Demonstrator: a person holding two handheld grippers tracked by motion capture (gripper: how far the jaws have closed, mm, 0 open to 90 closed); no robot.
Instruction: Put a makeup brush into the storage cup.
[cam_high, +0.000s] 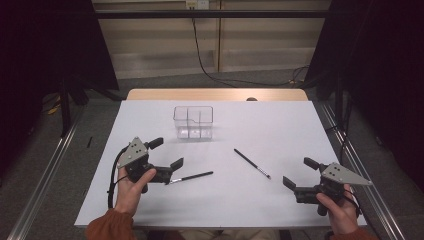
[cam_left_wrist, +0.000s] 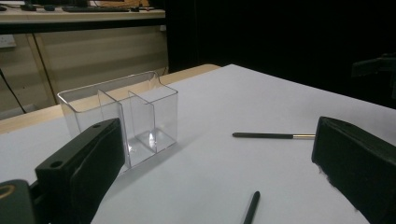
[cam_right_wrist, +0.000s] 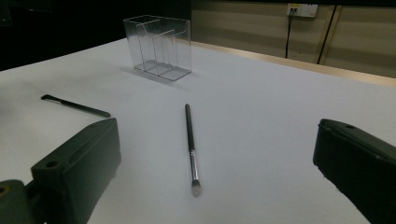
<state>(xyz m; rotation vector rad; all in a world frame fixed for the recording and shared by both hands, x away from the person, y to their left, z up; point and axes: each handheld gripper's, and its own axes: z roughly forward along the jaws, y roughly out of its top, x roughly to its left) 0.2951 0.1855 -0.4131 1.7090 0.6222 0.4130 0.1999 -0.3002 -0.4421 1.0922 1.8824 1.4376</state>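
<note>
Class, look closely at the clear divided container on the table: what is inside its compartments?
The clear container holds nothing: through its walls you see only the dividers and bare floor. Both brushes lie outside on the white table, one near the left claw, one further right.

The worktop (cam_high: 280, 125) is plain white with a tan wooden strip at its far edge. The organiser (cam_high: 193, 121) is clear, colourless plastic. Both brushes, one (cam_high: 190, 177) and the other (cam_high: 252, 163), have black handles and silver ferrules (the tip of one looks pale grey). The jaws are matt black; the sleeves (cam_high: 107, 225) are rust orange.
</note>
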